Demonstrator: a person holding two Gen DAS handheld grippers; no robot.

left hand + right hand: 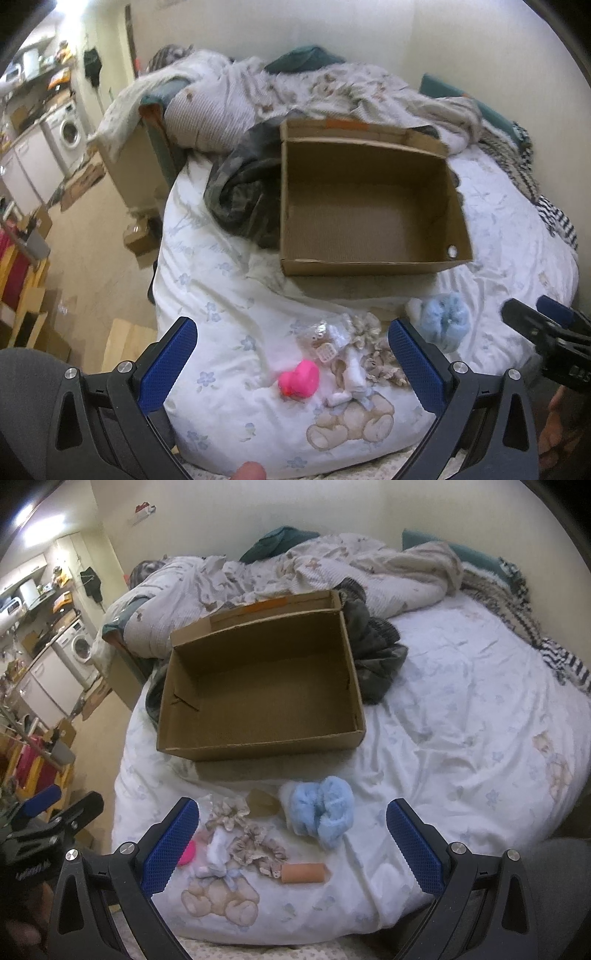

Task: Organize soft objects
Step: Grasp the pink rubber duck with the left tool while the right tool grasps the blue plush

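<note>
Box (258,686) sits empty on the bed (461,701), so you've sorted nothing yet. Pink heart (300,378), beige scrunchies (255,843), blue fluffy item (322,812) and orange roll (304,873) all lie loose just before it. Your left gripper (291,363) and right gripper (291,840) both gape wide, holding nothing.

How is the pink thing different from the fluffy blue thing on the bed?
The pink toy looks smooth and bright; the blue fluffy bundle is fuzzy and pale. The pink toy is smaller than the blue bundle. The pink toy lies nearer the left gripper, the blue bundle between the right gripper's fingers. Both rest on the bed, outside the cardboard box.
</note>
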